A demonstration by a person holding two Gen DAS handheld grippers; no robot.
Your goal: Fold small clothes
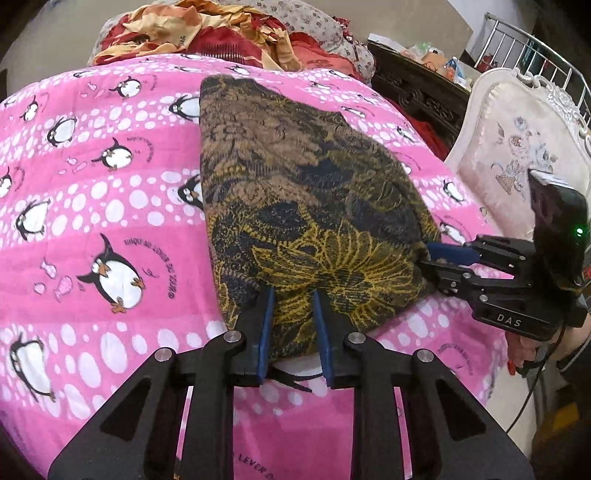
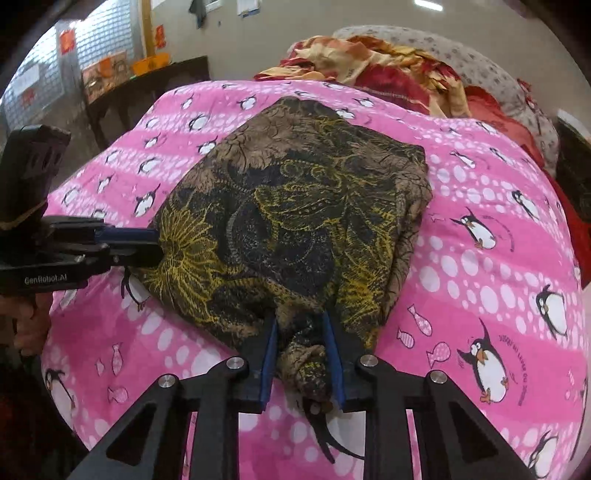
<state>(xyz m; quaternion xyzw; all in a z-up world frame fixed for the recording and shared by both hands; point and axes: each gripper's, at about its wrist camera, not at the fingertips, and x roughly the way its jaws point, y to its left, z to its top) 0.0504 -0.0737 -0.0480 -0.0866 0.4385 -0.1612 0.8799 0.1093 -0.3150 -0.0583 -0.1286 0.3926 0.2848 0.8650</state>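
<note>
A folded garment (image 1: 295, 184) in brown and black with a yellow flower print lies on the pink penguin sheet (image 1: 110, 192). My left gripper (image 1: 291, 295) is shut on its near edge, with cloth filling the gap between the blue pads. My right gripper (image 1: 428, 256) comes in from the right and pinches the garment's right corner. In the right wrist view the garment (image 2: 295, 206) spreads away from my right gripper (image 2: 299, 319), which holds a bunched wad of cloth. The left gripper (image 2: 157, 243) clamps the left corner there.
A heap of red and yellow bedding (image 1: 207, 33) (image 2: 388, 62) lies at the bed's far end. A white padded headboard (image 1: 517, 147) and a dark cabinet (image 1: 417, 85) stand to the right. A dark table (image 2: 147, 88) stands beyond the sheet (image 2: 480, 192).
</note>
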